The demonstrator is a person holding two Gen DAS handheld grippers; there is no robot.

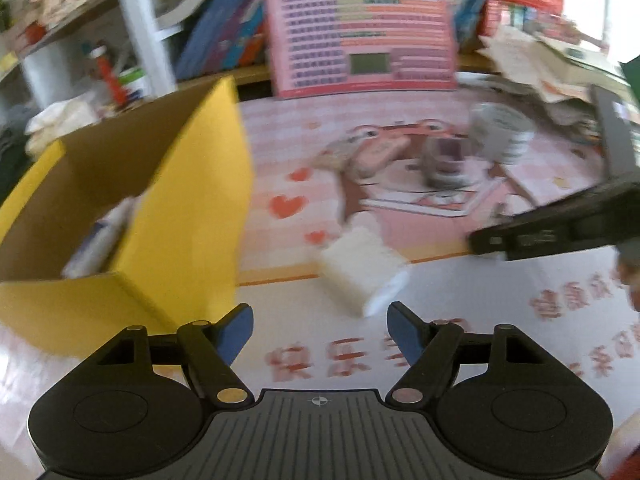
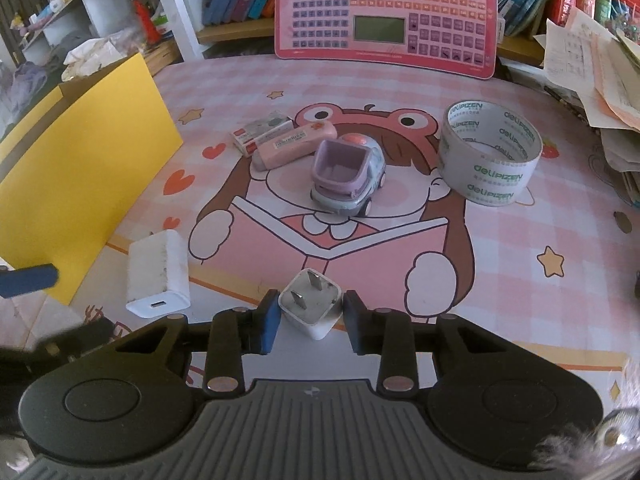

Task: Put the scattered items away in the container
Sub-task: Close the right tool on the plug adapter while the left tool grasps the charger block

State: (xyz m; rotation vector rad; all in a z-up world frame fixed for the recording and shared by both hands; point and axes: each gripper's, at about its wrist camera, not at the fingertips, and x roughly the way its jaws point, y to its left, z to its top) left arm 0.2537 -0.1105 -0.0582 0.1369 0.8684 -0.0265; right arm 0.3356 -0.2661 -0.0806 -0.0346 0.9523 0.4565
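My right gripper (image 2: 310, 316) is shut on a small white plug charger (image 2: 310, 307), prongs up, low over the mat. A larger white charger block (image 2: 159, 273) lies on the mat to its left; it also shows in the blurred left wrist view (image 1: 362, 270). My left gripper (image 1: 320, 334) is open and empty, just short of that block. The yellow cardboard box (image 1: 192, 216) stands at the left with a white item inside (image 1: 98, 240); it also shows in the right wrist view (image 2: 80, 168). A toy car (image 2: 347, 174), a pink case (image 2: 292, 145), an eraser box (image 2: 262, 130) and a tape roll (image 2: 490, 152) sit mid-mat.
A pink keyboard toy (image 2: 386, 12) leans against a bookshelf at the back. Stacked papers (image 2: 596, 80) crowd the right edge. A white shelf (image 2: 172, 8) with clutter stands at the back left. The right gripper shows at the right of the left wrist view (image 1: 560, 228).
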